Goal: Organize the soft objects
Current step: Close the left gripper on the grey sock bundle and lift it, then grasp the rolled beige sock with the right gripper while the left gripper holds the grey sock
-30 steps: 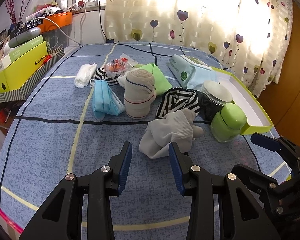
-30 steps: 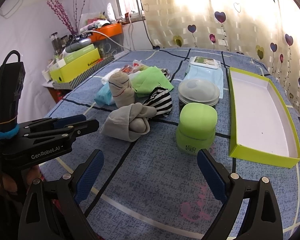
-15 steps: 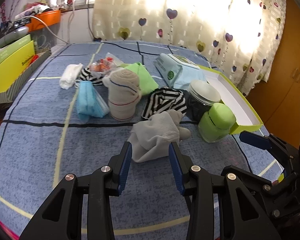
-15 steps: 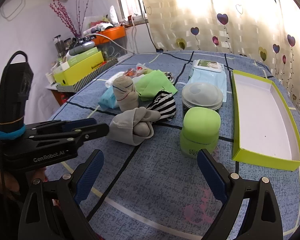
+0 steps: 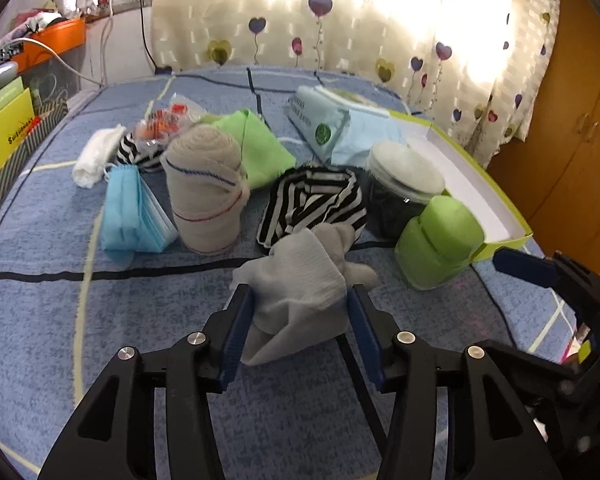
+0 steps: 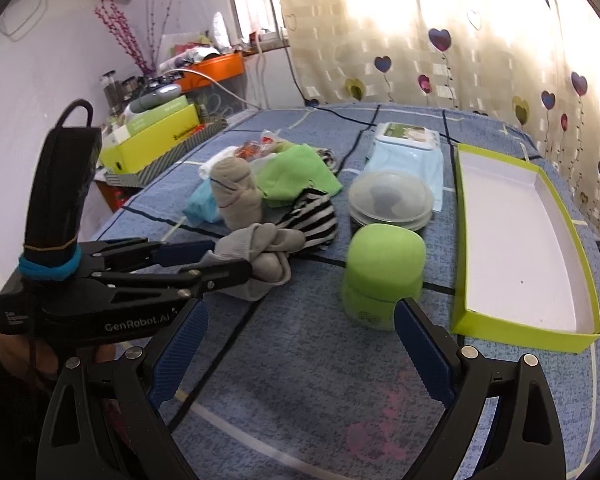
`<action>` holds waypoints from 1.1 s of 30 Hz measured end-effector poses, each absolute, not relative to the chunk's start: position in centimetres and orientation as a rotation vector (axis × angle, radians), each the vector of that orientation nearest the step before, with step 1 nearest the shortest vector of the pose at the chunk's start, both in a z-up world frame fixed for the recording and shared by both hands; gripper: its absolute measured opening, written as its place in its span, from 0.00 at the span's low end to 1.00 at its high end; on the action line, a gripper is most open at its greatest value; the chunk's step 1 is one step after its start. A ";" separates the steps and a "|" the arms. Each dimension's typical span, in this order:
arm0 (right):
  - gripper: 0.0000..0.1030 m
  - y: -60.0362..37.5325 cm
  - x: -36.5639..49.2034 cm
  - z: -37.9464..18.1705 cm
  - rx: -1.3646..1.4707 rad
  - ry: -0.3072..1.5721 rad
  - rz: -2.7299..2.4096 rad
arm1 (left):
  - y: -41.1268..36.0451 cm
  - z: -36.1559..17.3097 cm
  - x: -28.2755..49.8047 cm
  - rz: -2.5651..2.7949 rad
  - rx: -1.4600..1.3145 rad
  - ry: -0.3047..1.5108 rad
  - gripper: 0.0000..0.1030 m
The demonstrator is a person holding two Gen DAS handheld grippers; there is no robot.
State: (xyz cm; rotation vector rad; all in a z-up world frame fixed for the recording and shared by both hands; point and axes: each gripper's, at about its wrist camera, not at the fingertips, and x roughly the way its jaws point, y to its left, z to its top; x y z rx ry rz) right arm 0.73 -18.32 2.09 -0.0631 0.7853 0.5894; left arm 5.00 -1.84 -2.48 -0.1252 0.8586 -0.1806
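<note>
Straddling the grey sock bundle on the blue bed cover, the left gripper has just been opening its fingers wide, not yet pinching. Next comes closing. Right gripper hangs open, empty; far right, green box.

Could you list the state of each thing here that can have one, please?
left gripper: open, jaws just widened, astride the grey socks
grey socks: bundled, lying on the bed
right gripper: open, empty
yellow-green box: lidless, empty
clear jar: lid on
green jar: capped, upright
</note>
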 end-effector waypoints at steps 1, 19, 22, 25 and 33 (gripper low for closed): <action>0.92 -18.4 0.9 2.0 -0.060 0.787 0.585 | -2.1 -2.6 5.1 -0.182 -0.120 0.855 0.50; 0.92 -17.8 1.4 2.7 -0.094 0.779 0.557 | 0.6 -2.1 3.5 -0.128 -0.166 0.826 0.20; 0.92 -17.1 1.7 3.0 -0.101 0.776 0.563 | 2.0 -1.5 2.7 -0.103 -0.187 0.802 0.20; 0.87 -16.1 2.0 3.5 -0.108 0.765 0.585 | 3.2 -1.0 2.1 -0.070 -0.202 0.780 0.20; 0.65 -10.7 4.2 3.9 -0.184 0.745 0.661 | 7.5 -0.5 1.3 0.044 -0.256 0.744 0.20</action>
